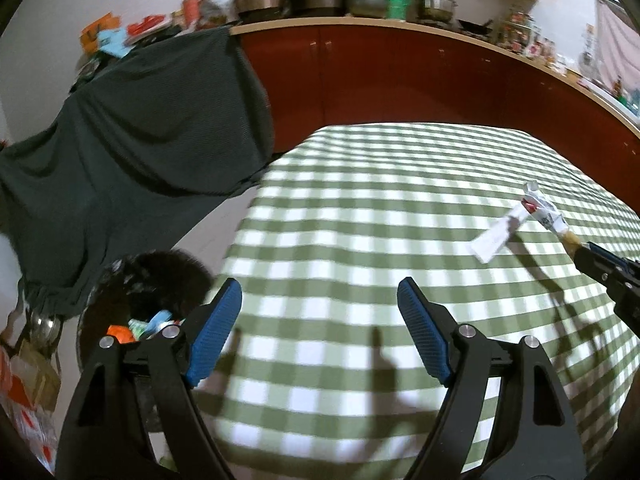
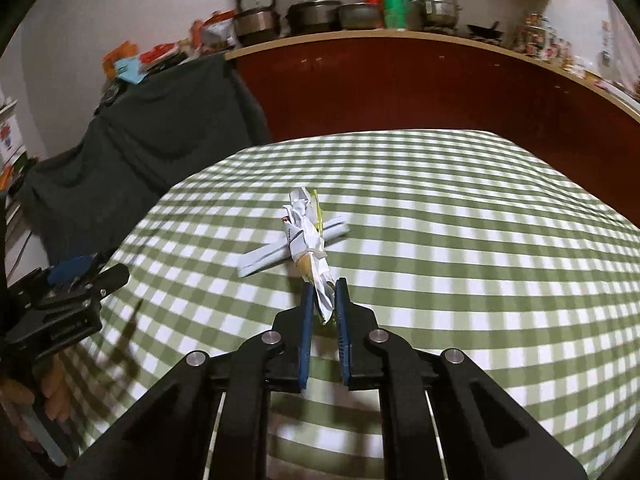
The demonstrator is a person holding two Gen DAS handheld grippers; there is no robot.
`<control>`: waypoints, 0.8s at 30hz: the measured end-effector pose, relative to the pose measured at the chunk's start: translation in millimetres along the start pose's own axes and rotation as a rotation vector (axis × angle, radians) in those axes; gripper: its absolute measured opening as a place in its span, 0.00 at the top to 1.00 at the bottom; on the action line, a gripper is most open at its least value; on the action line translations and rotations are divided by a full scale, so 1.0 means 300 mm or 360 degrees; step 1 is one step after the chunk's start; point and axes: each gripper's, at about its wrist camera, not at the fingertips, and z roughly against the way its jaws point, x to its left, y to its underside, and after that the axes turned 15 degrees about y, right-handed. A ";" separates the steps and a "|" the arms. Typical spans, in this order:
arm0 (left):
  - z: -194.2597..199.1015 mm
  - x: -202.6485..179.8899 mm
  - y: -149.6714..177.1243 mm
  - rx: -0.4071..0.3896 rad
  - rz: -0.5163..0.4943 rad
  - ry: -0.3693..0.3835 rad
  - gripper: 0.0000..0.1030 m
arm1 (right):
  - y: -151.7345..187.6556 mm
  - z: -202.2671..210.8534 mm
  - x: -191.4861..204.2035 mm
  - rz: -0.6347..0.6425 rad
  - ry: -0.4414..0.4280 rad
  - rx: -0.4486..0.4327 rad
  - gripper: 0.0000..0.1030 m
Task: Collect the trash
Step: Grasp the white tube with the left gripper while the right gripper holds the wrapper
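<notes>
1. Your right tongs (image 2: 324, 296) are clamped on a crumpled wrapper (image 2: 308, 236), pinching its lower tail near the middle of the right wrist view. A flat grey-white strip (image 2: 280, 250) crosses behind the wrapper; I cannot tell whether it is attached or lying loose on the tabletop (image 2: 480, 260).
2. In the left wrist view the same wrapper (image 1: 538, 208) shows at the right edge, apparently lifted clear of the checked cloth, with the strip (image 1: 494, 238) hanging off it.
3. Your left tongs (image 1: 320, 332) stand wide with nothing between the blue pads (image 1: 216, 332).
4. The bin (image 1: 132, 312) with its black liner sits at the lower left of the left wrist view, off the tabletop edge, with coloured scraps already inside.
5. To do this step well, carry the wrapper across to the bin keeping the pinch firm, since only its thin tail is caught and it could slip.
6. Let go only once the wrapper hangs over the bin's mouth, and keep the left tongs clear of that path.
7. Both tongs point downward at a slant toward the cloth; the right one is near the tabletop's middle.
</notes>
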 end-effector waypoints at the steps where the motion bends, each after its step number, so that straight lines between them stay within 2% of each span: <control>1: -0.010 -0.028 -0.009 0.0000 -0.0035 0.0025 0.23 | 0.003 0.000 -0.020 -0.0024 0.0019 -0.0001 0.89; 8: -0.097 -0.192 -0.055 0.0012 -0.0243 0.0137 0.23 | 0.015 -0.020 -0.133 -0.0135 0.0141 0.0011 0.89; 12: -0.162 -0.263 -0.079 0.0051 -0.0309 0.0182 0.23 | 0.019 -0.034 -0.177 -0.0172 0.0198 0.0016 0.89; 24: -0.308 -0.357 -0.135 0.0137 -0.0473 0.0217 0.23 | 0.031 -0.065 -0.267 -0.0228 0.0254 0.0046 0.89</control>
